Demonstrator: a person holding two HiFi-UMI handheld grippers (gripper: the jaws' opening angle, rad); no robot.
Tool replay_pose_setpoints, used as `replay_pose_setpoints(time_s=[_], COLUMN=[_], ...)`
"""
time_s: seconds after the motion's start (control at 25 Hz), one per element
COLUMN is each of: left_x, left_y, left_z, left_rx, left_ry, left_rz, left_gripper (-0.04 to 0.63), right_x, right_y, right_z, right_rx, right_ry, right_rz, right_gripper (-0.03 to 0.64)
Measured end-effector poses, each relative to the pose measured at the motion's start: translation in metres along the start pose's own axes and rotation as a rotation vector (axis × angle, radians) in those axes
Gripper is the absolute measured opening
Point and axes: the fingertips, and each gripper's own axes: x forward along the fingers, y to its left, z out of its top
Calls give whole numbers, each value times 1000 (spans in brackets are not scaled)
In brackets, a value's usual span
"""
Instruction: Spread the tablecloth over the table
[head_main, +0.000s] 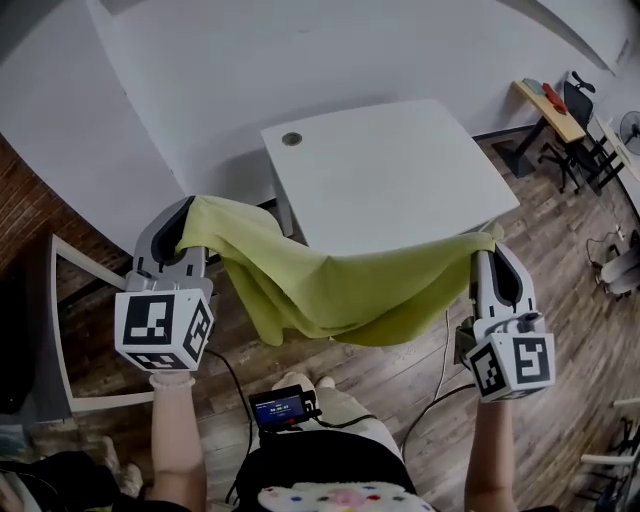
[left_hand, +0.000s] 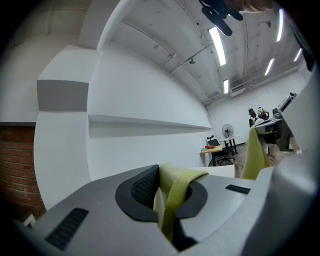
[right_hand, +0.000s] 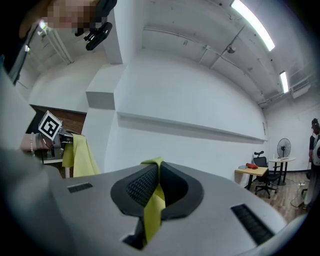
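Hanging slack between your claws, the yellow-green tablecloth (head_main: 330, 290) sags at the white table's (head_main: 390, 170) near edge. Your left claw (head_main: 185, 228) and right claw (head_main: 490, 252) are each clamped on a corner. Draw them apart to take up the sag, then carry the cloth level across. No writing is legible, and the waist screen (head_main: 282, 408) is too small to read.

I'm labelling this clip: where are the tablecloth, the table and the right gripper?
tablecloth (head_main: 330, 290): head view, sagging middle.
table (head_main: 390, 175): head view, bare top.
right gripper (right_hand: 159, 175): right gripper view, between its fingertips, shut on the tablecloth.
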Motion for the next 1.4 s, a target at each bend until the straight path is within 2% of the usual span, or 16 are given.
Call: replay_pose_setpoints(time_s=[0.28, 0.56, 0.72, 0.8, 1.08, 1.4], left_x=[30, 76, 111, 134, 214, 305], left_y=[41, 95, 137, 151, 192, 229], left_z=[-25, -44, -56, -63, -85, -115], left_rx=[-29, 8, -72, -80, -26, -3], left_ry=[43, 89, 83, 93, 157, 235], left_rz=[90, 171, 243, 263, 275, 254], left_gripper=[12, 12, 12, 12, 12, 12], right_x=[13, 36, 55, 60, 76, 98], right_y=[-19, -46, -60, -66, -78, -93], right_z=[-16, -25, -35, -41, -51, -70], right_rx=[-16, -25, -20, -17, 7, 8], right_ry=[47, 76, 113, 138, 210, 277], right_rz=[-48, -117, -154, -176, -265, -367], right_gripper=[34, 34, 34, 34, 34, 34])
